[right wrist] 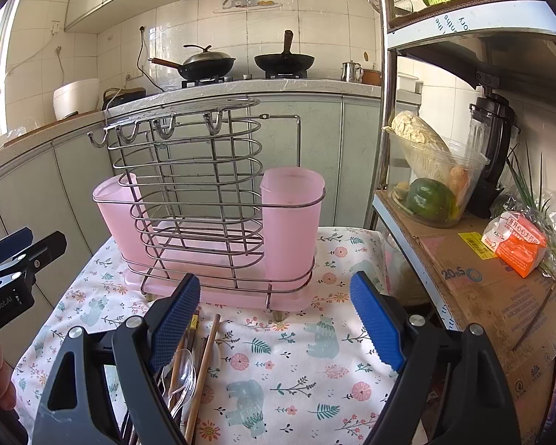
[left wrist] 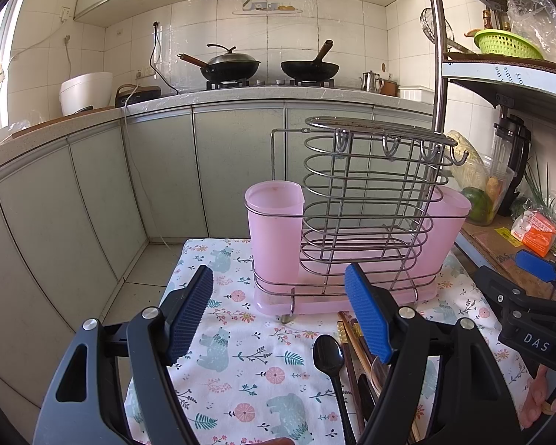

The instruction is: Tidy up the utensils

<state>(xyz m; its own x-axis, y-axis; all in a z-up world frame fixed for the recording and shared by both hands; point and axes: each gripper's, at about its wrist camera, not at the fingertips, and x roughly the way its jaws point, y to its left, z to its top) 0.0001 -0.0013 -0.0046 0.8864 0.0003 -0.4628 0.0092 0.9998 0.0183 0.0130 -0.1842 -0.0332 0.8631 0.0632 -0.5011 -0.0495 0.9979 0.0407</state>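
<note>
Left wrist view first: the left hand-held gripper point(left wrist: 278, 311) hangs over the surface point(left wrist: 248, 367) with its fingers spread wide and nothing between the ribbed blue pads point(left wrist: 189, 315). It looks lined up for a first pick rather than mid-carry. Just under its right finger lies the pile of utensils: a glossy black plastic spoon point(left wrist: 330, 356), bowl pointing toward the rack, and beside it brown wooden chopsticks point(left wrist: 352, 348) lying lengthwise. They sit loose on a floral cloth printed with pale blue bears, right in front of the utensil rack point(left wrist: 352, 222). That rack is bent chrome wire with a row of hooks along the top, seated in a translucent pink drip tray, with a tall pink plastic cup point(left wrist: 274, 222) at each end, mouths up and apparently empty, so sorting seems not yet begun. The other gripper's blue tip shows at far right.

Right wrist view now: the right hand-held gripper point(right wrist: 281, 326) is likewise splayed open and holding nothing, hovering near the rack's front edge. The nearer pink cup point(right wrist: 293, 222) stands straight ahead, a likely target. By the left finger, the chopsticks point(right wrist: 204, 363) fan out alongside a clear plastic spoon point(right wrist: 183, 374), smooth and see-through, so easy to miss.
</note>
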